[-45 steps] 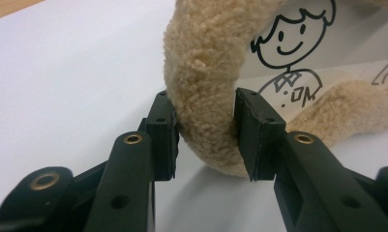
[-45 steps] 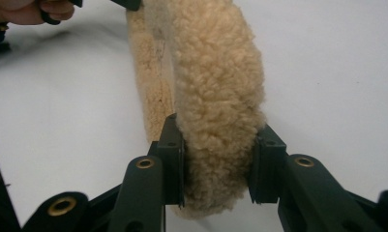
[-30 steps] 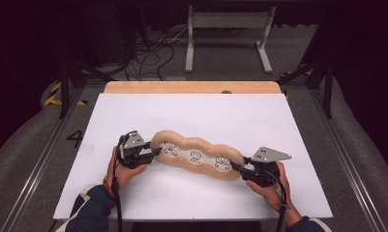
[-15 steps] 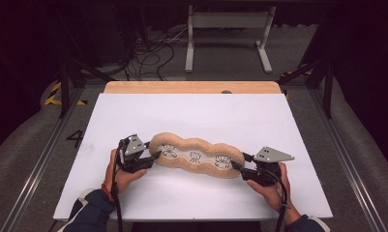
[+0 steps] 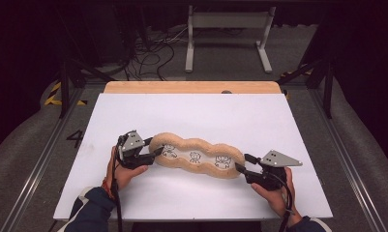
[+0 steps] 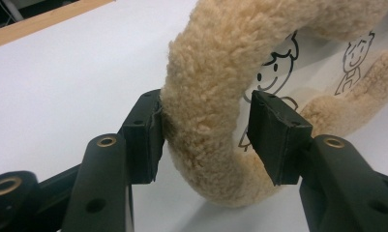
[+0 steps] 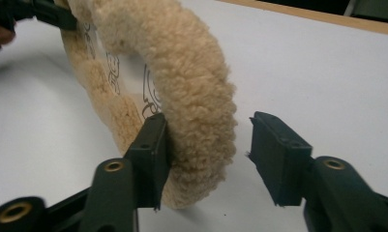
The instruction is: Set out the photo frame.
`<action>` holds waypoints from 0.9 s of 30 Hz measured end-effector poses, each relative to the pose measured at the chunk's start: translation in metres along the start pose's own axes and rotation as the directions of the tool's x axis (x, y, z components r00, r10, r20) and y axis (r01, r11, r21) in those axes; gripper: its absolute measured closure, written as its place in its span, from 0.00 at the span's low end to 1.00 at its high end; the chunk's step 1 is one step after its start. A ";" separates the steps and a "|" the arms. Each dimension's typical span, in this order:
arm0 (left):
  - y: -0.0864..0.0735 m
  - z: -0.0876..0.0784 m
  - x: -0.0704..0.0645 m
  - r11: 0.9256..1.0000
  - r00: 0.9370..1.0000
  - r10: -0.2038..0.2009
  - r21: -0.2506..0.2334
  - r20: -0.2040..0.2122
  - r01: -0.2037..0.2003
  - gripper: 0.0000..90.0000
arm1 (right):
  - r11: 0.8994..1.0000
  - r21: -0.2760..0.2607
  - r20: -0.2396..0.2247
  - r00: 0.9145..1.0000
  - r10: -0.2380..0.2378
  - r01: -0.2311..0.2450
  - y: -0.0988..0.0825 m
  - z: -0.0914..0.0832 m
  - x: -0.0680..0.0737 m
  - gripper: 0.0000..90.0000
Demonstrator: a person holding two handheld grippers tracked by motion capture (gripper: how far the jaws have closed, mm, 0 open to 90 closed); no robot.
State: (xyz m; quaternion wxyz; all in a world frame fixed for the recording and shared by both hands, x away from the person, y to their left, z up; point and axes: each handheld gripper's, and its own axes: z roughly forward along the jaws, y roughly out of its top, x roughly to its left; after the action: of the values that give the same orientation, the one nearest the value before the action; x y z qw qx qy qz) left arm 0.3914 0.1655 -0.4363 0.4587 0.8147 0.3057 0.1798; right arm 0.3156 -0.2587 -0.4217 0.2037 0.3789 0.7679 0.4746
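Release of fleece frame

Fleece frame (image 5: 197,157) lies flat on the white desk (image 5: 230,116), near centre. My left gripper (image 6: 206,133) and right gripper (image 7: 206,152) straddle its left and right ends; both jaws have just been opening and are released. Next move, I judge: withdraw both hands outward without dragging the pile.
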 end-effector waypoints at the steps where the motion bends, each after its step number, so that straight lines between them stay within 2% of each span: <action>1: 0.000 0.000 0.001 1.000 1.000 -0.007 -0.006 0.003 0.007 0.51 | 1.000 -0.007 -0.002 1.000 0.010 -0.010 0.000 -0.001 -0.002 0.50; 3: -0.001 -0.001 0.002 1.000 1.000 -0.011 -0.010 0.007 0.012 0.50 | 1.000 -0.008 0.003 1.000 0.001 -0.001 0.001 -0.003 -0.002 0.52; 5: -0.001 -0.001 0.003 1.000 1.000 -0.011 -0.007 0.011 0.012 0.51 | 1.000 -0.011 -0.001 1.000 -0.020 0.020 0.001 -0.004 0.000 0.59; 7: -0.001 -0.001 0.002 1.000 1.000 0.008 0.001 0.025 -0.008 0.59 | 0.999 -0.012 0.002 0.999 -0.046 0.046 0.002 -0.005 0.003 0.64; 8: -0.001 -0.001 0.002 1.000 1.000 0.008 0.001 0.025 -0.008 0.61 | 0.999 -0.012 0.002 0.999 -0.046 0.046 0.002 -0.005 0.003 0.64; 9: -0.001 -0.002 0.001 1.000 1.000 0.014 0.006 0.018 -0.014 0.64 | 0.998 -0.015 0.004 0.998 -0.057 0.057 0.003 -0.004 0.005 0.70; 10: -0.001 -0.003 0.001 1.000 1.000 0.024 0.012 0.014 -0.024 0.64 | 0.998 -0.015 0.004 0.998 -0.057 0.057 0.003 -0.004 0.005 0.70; 11: -0.002 -0.006 0.003 1.000 0.999 0.026 0.013 0.026 -0.026 0.68 | 0.998 -0.016 0.011 0.998 -0.058 0.058 0.003 -0.004 0.004 0.73; 19: -0.005 -0.012 0.001 0.999 0.999 0.022 0.023 0.050 -0.023 0.70 | 0.997 -0.015 0.038 0.997 -0.074 0.075 0.007 0.002 0.000 0.74; 20: -0.006 -0.013 -0.001 1.000 0.999 0.014 0.023 0.049 -0.015 0.70 | 0.997 -0.017 0.040 0.996 -0.075 0.076 0.007 0.003 -0.001 0.74; 25: -0.008 -0.018 -0.006 0.999 0.999 0.033 0.030 0.036 -0.035 0.70 | 0.997 -0.014 0.041 0.996 -0.074 0.074 0.009 0.007 -0.003 0.74; 27: -0.009 -0.019 -0.008 0.999 0.999 0.020 0.030 0.029 -0.020 0.70 | 0.997 -0.012 0.040 0.996 -0.079 0.080 0.009 0.007 -0.004 0.74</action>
State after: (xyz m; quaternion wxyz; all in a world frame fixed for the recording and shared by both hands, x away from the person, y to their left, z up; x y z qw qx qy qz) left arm 0.3715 0.1757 -0.4339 0.4489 0.8271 0.2935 0.1678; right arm 0.3267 -0.2549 -0.4171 0.2401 0.3559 0.7751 0.4636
